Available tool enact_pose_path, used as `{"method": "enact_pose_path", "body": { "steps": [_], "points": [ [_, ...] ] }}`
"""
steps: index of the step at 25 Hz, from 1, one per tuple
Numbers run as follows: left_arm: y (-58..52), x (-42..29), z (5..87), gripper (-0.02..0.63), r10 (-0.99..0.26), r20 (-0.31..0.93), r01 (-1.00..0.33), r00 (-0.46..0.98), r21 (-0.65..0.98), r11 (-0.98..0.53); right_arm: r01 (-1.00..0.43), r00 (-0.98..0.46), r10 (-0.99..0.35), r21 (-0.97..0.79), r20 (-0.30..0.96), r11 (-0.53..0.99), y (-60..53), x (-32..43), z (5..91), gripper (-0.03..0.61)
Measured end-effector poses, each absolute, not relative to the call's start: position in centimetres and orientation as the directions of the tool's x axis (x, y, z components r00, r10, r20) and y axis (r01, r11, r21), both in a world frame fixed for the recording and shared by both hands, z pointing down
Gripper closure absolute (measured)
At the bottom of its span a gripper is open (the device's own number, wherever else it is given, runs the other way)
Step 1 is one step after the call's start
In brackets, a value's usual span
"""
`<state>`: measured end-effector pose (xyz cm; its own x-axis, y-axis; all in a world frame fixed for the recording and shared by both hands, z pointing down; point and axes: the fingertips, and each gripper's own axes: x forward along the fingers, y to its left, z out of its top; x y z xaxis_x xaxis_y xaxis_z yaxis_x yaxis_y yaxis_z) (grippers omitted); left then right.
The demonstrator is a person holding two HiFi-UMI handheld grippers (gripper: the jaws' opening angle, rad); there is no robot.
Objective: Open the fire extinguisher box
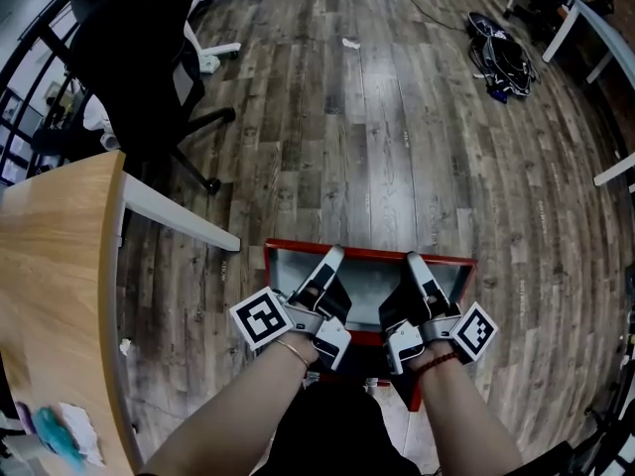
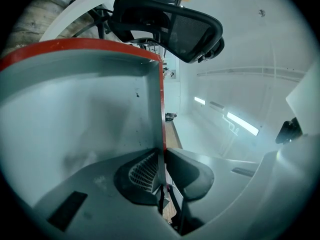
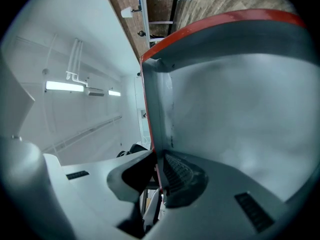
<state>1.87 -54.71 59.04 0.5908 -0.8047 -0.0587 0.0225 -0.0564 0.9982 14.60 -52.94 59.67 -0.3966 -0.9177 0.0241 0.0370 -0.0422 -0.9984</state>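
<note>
I'm lifting the fire extinguisher box lid, low over the floor. Left gripper and right gripper jaws are pinching its rim, nearly closed, probably sharing load.

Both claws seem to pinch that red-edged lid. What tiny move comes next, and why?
Probably swing the lid further open: the left gripper and right gripper both clamp its red rim, and its grey inside already shows.
</note>
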Motion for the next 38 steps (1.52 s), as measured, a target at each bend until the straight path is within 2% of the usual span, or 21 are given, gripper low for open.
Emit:
{"method": "enact_pose_path", "body": {
  "steps": [9,22,25,29,33,38],
  "points": [
    [-55.1,1.7,59.3,0.577,-0.817,-0.074,0.076,0.572,0.996,-0.038,0.030,-0.419,-0.908,-0.999,0.014,-0.029,-53.4,14.4,59.7,0.523],
    [-55.1,1.5,59.4,0.575,-0.810,-0.081,0.076,0.580,0.996,-0.046,0.064,-0.404,-0.915,-0.997,0.012,-0.042,-53.4,14.3,59.8,0.522],
    [-54.9,1.3,59.5,0.572,-0.817,-0.072,0.085,0.572,0.996,-0.029,0.071,-0.388,-0.921,-0.996,0.016,-0.047,-53.4,14.3,59.4,0.501],
    [-54.4,0.4,59.9,0.545,-0.835,-0.041,0.075,0.548,0.997,0.000,0.051,-0.387,-0.922,-0.997,0.029,-0.053,-53.2,14.6,58.8,0.417],
    [-53.5,-0.6,59.8,0.518,-0.845,-0.009,0.061,0.535,0.998,0.028,0.041,-0.359,-0.930,-0.995,0.075,-0.096,-52.3,15.4,58.9,0.413],
    [-52.4,-2.8,59.2,0.518,-0.872,0.031,0.047,0.488,0.997,0.062,0.014,-0.318,-0.940,-0.991,0.124,-0.135,-50.0,16.9,58.5,0.413]
  ]
}}
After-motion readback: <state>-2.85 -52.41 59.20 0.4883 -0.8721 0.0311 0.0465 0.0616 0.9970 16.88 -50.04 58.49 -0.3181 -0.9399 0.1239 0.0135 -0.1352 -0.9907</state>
